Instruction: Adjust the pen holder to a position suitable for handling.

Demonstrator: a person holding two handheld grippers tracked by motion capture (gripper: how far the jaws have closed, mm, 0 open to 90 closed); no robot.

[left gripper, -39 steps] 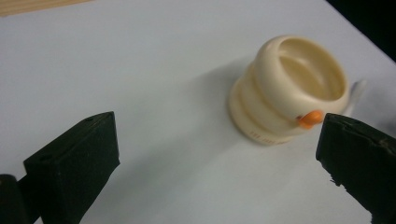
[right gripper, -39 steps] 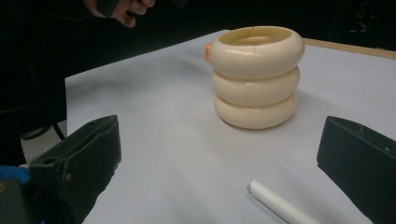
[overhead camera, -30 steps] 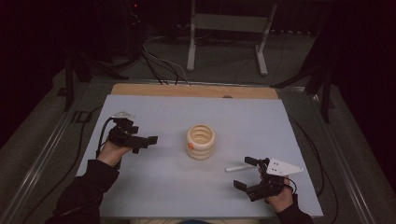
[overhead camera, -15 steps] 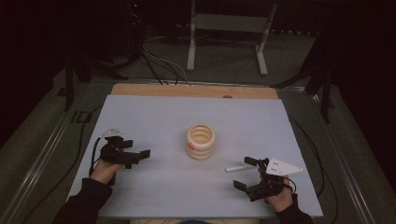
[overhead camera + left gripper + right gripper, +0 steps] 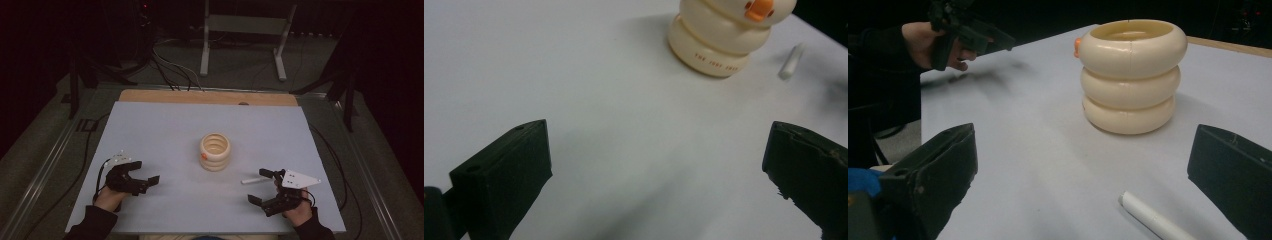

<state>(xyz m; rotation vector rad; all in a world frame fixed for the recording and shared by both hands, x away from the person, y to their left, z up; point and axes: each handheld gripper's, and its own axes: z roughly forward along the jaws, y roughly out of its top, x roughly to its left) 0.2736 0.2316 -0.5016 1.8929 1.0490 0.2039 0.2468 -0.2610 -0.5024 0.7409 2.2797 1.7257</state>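
a pale grey desk (image 5: 165,130) carried a cream ringed holder (image 5: 215,151) and, just beside it, a white stick (image 5: 248,181).

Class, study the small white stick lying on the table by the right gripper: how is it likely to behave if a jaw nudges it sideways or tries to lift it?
The white stick looks round and smooth, so a sideways nudge would probably roll it. It lies flat on the table, so the jaws may struggle to get under it. It seems thin and light, perhaps brittle like chalk.
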